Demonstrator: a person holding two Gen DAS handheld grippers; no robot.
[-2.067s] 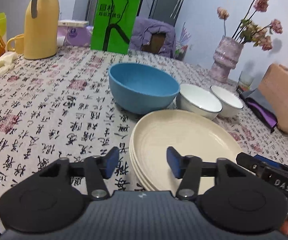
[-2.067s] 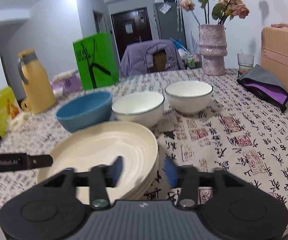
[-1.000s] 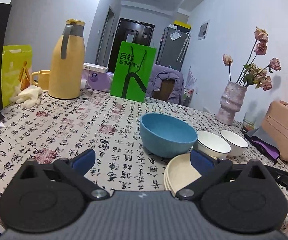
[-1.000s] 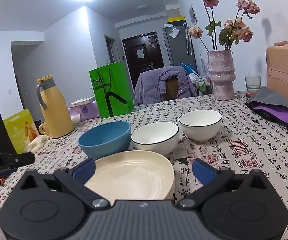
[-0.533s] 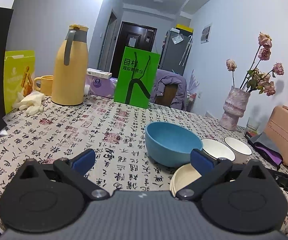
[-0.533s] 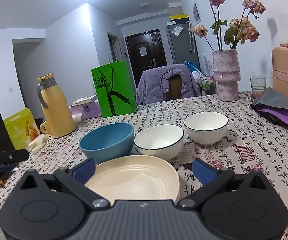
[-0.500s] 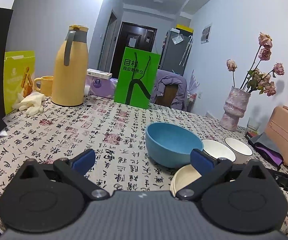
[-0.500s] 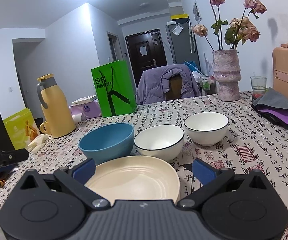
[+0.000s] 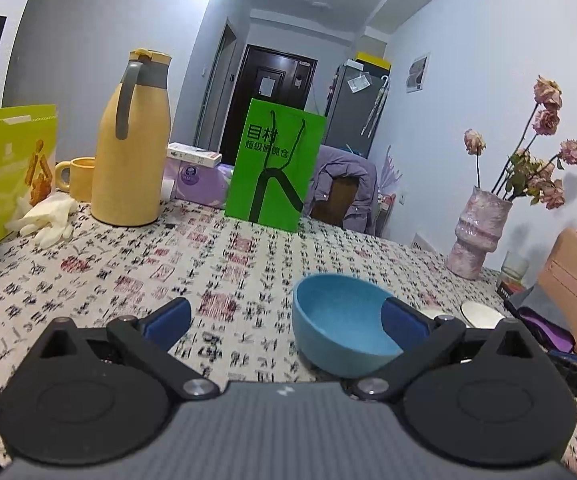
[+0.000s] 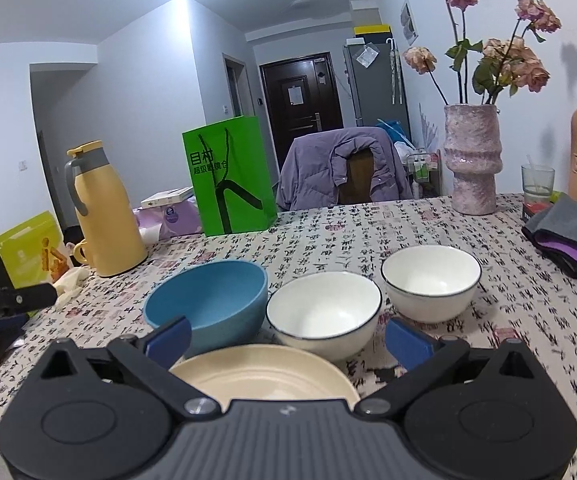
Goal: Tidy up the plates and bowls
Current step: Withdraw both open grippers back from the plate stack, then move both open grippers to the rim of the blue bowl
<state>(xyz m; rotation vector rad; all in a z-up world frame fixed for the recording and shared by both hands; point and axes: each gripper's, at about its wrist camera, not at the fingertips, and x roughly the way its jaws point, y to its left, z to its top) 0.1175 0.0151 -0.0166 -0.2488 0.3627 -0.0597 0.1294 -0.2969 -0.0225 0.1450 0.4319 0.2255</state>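
A blue bowl (image 10: 212,304) stands on the patterned tablecloth, with two white bowls, one in the middle (image 10: 324,314) and one to its right (image 10: 432,280), in a row beside it. A stack of cream plates (image 10: 264,374) lies just in front of them, under my right gripper (image 10: 288,338), which is open and holds nothing. In the left wrist view the blue bowl (image 9: 340,332) sits ahead and right of my left gripper (image 9: 286,320), also open and empty. A white bowl's rim (image 9: 482,312) shows behind its right finger.
A yellow jug (image 9: 130,148), yellow mug (image 9: 74,178), green paper bag (image 9: 274,166), gloves (image 9: 46,220) and tissue pack stand at the far left. A pink vase (image 10: 472,158), glass (image 10: 536,180), grey-purple cloth (image 10: 572,236) and tan case (image 9: 576,284) line the right side.
Both grippers opened wide and pulled back and up from the plate stack. The left one has since swung further left, so the plates drop out of its view.
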